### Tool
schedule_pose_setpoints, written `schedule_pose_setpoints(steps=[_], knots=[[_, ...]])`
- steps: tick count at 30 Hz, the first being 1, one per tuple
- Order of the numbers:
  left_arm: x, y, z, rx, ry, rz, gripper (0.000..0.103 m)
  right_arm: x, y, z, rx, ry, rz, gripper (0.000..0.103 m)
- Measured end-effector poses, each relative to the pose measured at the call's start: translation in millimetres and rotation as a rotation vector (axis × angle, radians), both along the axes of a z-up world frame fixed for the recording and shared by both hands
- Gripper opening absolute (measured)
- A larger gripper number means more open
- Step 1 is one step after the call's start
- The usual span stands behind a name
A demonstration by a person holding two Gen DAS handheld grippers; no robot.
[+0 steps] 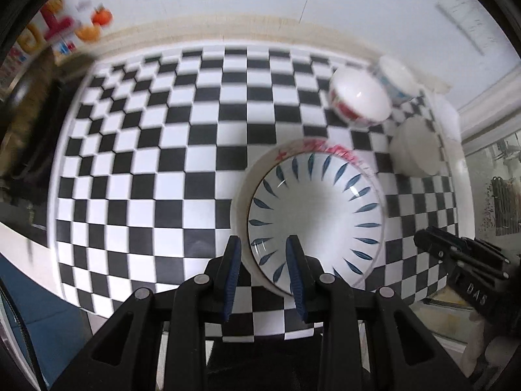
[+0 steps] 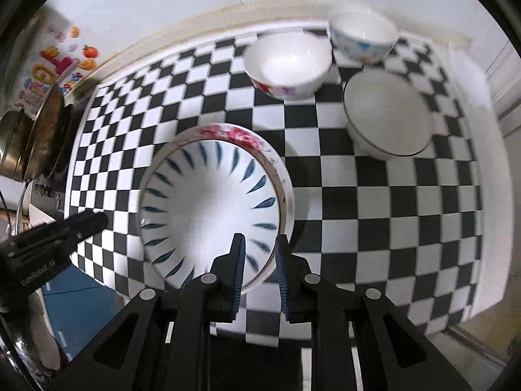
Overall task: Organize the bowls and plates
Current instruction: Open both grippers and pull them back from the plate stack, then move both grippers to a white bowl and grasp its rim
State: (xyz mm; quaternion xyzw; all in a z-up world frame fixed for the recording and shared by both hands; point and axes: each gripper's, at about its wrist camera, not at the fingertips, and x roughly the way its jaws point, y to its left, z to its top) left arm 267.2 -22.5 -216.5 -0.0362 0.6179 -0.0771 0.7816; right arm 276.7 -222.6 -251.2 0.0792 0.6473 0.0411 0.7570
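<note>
A blue-leaf plate [image 1: 316,218] [image 2: 211,211] lies nested in a red-flowered plate [image 1: 325,148] [image 2: 237,135] on the checkered table. My left gripper [image 1: 264,260] straddles the stack's near-left rim, jaws slightly apart; whether they pinch the rim is unclear. My right gripper [image 2: 259,262] straddles the near-right rim in the same way. Three bowls stand at the far right: a red-patterned bowl [image 1: 358,97] [image 2: 288,65], a blue-patterned bowl [image 1: 395,79] [image 2: 363,37] and a plain white bowl [image 1: 416,150] [image 2: 387,117].
The checkered table [image 1: 162,163] [image 2: 390,211] meets a white wall at the back. Metal pots [image 2: 39,130] stand off its left edge, under a fruit poster [image 1: 65,22] [image 2: 55,62]. The right gripper's body [image 1: 465,270] and the left gripper's body [image 2: 45,247] show at the sides.
</note>
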Motion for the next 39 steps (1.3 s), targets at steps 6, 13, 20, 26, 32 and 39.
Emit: schedule_pose_setpoints(steps=[6,13,20,26,32,39], knots=[[-39,0,49,0.001,-0.112,-0.016,0.026,-50,16,68,-0.031,-0.12,-0.002,0.027],[-85,0,89,-0.014,-0.208,-0.033,0.026,-102,21,125,-0.041,-0.225,-0.005,0.032],[-123,4,116,-0.014,-0.271,-0.049,0.035,-146,32,171,-0.072,-0.324,-0.006,0.06],[-137,7,128,-0.027,-0.308,-0.05,0.051,-163,38,193,-0.069,-0.369,-0.016,0.079],[-132,6,130,-0.03,-0.309,-0.049,0.051,-161,39,200,-0.05,-0.387,-0.027,0.084],[-81,-10,119,-0.039,-0.271,-0.015,0.051,-122,-1,182,0.009,-0.366,-0.097,0.084]])
